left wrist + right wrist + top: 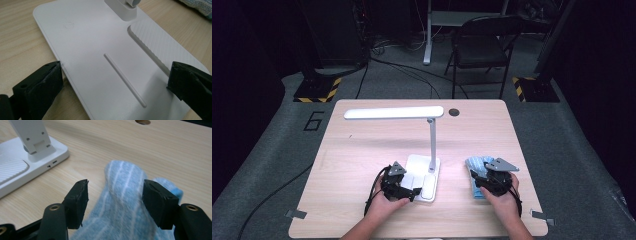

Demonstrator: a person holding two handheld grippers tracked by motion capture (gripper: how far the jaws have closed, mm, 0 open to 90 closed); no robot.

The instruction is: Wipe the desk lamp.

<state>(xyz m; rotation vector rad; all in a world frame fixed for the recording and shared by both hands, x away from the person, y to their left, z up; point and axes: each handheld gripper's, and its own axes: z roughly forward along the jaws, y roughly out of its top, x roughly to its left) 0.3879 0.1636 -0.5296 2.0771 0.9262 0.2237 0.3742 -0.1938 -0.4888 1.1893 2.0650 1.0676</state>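
Note:
A white desk lamp stands mid-table, its flat base toward the near edge and its long head reaching left. My left gripper is at the base's near left side. In the left gripper view its jaws stand wide apart over the base, one at the left rim and one above the ribbed pad. A blue striped cloth lies to the right of the lamp. My right gripper is over it, open, and the cloth lies loose between the jaws, with neither pad pressing on it.
The wooden table has a round cable hole at its far edge. A black folding chair and stand legs are on the floor beyond. The lamp base lies close to the left of the cloth.

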